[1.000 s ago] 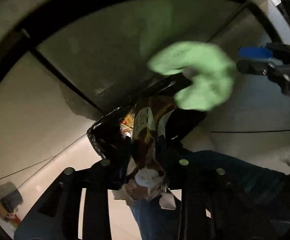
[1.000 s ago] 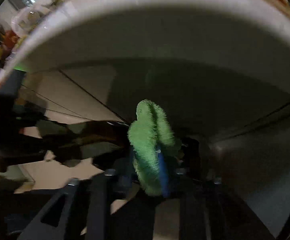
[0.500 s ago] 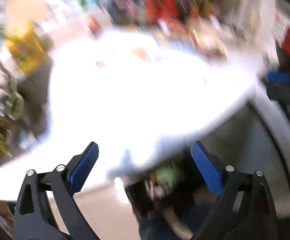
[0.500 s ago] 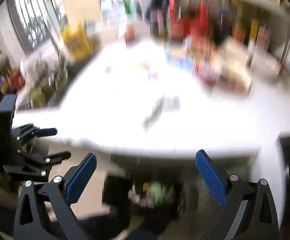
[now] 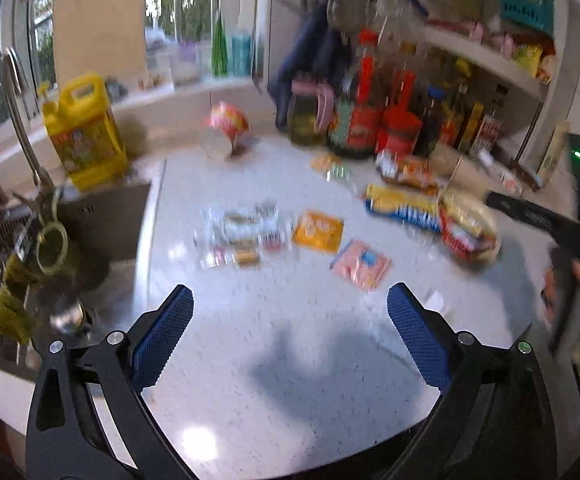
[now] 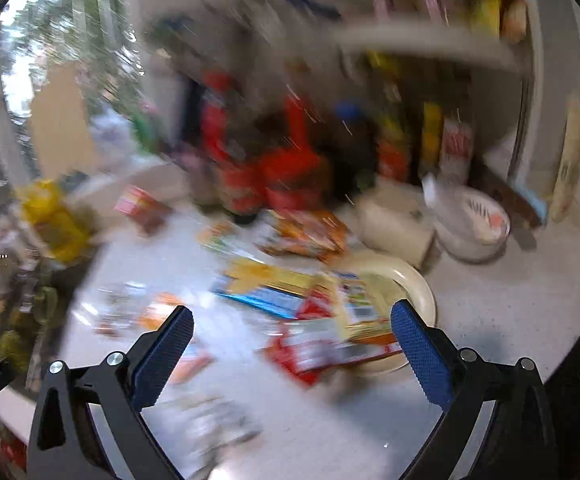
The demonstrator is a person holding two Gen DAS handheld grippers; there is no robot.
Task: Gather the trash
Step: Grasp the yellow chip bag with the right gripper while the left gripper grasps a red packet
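Left wrist view: the left gripper [image 5: 290,322] is spread wide with nothing between its blue pads, above the white counter [image 5: 290,380]. Ahead lie three flat wrappers: one clear [image 5: 246,232], one orange [image 5: 318,231], one pink [image 5: 361,264].

Right wrist view, blurred: the right gripper [image 6: 290,340] gapes wide, holding nothing. Just ahead, one red-and-yellow packet [image 6: 341,340] overlaps one cream plate [image 6: 417,292].

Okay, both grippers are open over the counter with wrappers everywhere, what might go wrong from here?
Three risks:
1. The red-and-yellow wrapper lies partly on the cream plate; the right gripper might drag or tip the plate.
2. The flat orange packet and pink packet may slip from the left gripper.
3. Tall sauce bottles stand close behind, so a long reach might topple them.
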